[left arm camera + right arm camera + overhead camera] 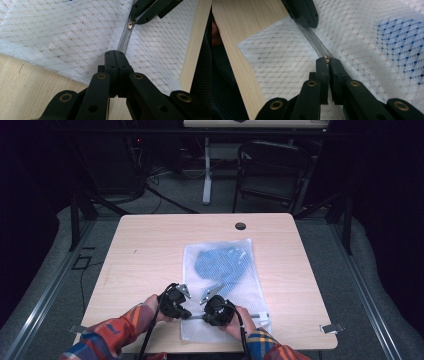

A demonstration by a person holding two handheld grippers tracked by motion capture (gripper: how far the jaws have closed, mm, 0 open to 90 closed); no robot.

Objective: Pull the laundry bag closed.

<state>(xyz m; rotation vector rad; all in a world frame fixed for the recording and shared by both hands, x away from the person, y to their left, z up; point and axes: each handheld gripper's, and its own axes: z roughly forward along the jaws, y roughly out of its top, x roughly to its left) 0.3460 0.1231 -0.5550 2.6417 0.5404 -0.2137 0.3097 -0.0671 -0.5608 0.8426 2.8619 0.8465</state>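
A white mesh bag (255, 292) lies flat on the wooden table (145, 250), with a blue cloth (220, 265) inside it. Its zipper (197, 316) runs along the near end. My left gripper (188, 315) is shut on the zipper tape (123, 41) at the bag's near left corner; in the left gripper view its jaws (115, 53) meet flat on the tape. My right gripper (206, 317) is just to the right, shut on the metal zipper pull (326, 58). The left gripper view also shows the pull (130, 24) between the right gripper's jaws.
The table's near edge (150, 347) is just below the hands. A round cable hole (240, 226) sits at the table's far edge. A black chair (272, 170) and a white desk leg (207, 175) stand on the floor beyond the table.
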